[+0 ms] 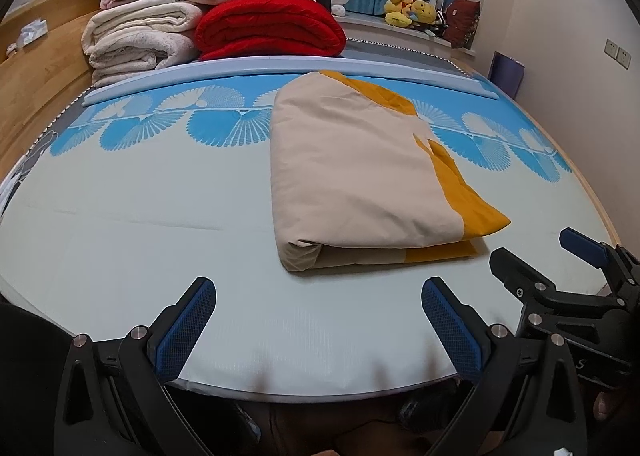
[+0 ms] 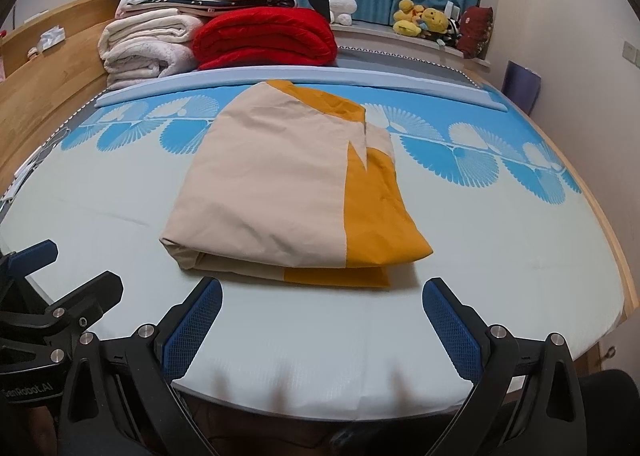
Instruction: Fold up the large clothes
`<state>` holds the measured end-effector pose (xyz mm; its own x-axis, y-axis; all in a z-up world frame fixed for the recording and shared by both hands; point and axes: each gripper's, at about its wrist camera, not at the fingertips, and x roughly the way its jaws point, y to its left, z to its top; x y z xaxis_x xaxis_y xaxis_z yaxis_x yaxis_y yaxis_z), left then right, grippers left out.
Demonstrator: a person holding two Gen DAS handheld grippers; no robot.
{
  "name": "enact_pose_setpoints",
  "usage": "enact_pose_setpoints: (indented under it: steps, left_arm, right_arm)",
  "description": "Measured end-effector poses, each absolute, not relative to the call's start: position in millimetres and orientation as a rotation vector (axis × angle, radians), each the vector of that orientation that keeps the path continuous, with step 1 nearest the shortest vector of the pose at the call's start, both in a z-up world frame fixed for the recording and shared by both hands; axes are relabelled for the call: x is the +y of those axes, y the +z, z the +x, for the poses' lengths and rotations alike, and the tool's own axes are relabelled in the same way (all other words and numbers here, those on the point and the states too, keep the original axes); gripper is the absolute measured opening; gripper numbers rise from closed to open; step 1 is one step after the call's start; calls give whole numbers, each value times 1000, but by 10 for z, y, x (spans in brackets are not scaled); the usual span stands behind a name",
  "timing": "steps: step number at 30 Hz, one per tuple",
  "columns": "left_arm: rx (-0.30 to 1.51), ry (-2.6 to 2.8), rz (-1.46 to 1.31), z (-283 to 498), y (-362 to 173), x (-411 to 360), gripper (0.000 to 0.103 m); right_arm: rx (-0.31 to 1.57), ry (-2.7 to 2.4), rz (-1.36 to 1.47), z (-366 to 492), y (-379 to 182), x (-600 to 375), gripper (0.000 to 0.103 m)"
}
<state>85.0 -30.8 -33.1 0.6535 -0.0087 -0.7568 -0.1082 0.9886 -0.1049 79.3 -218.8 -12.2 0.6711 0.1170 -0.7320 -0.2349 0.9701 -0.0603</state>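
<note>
A beige and mustard-yellow cloth (image 1: 352, 175) (image 2: 280, 191) lies folded into a thick rectangular bundle on the pale blue bed sheet (image 1: 120, 240) (image 2: 500, 256). The bundle's folded edge faces me and its yellow part is on the right. My left gripper (image 1: 320, 296) hovers open over the near edge of the bed, short of the bundle and a little to its left. My right gripper (image 2: 322, 296) is open too, just short of the bundle's near edge. Nothing sits between either pair of blue-padded fingers. Each gripper shows at the side of the other's view.
A pile of folded white and red blankets (image 1: 216, 27) (image 2: 224, 35) sits at the head of the bed by the wooden headboard (image 1: 36, 79). Plush toys (image 1: 416, 11) line the window ledge under blue curtains. The wall is close on the right.
</note>
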Motion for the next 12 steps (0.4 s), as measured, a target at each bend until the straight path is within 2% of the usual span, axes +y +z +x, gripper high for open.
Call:
enact_pose_setpoints:
  steps: [12]
  left_arm:
    - [851,52,-151,839,-317,-288,102]
  right_arm:
    - [799,199,-157,775,-105,-2172,100]
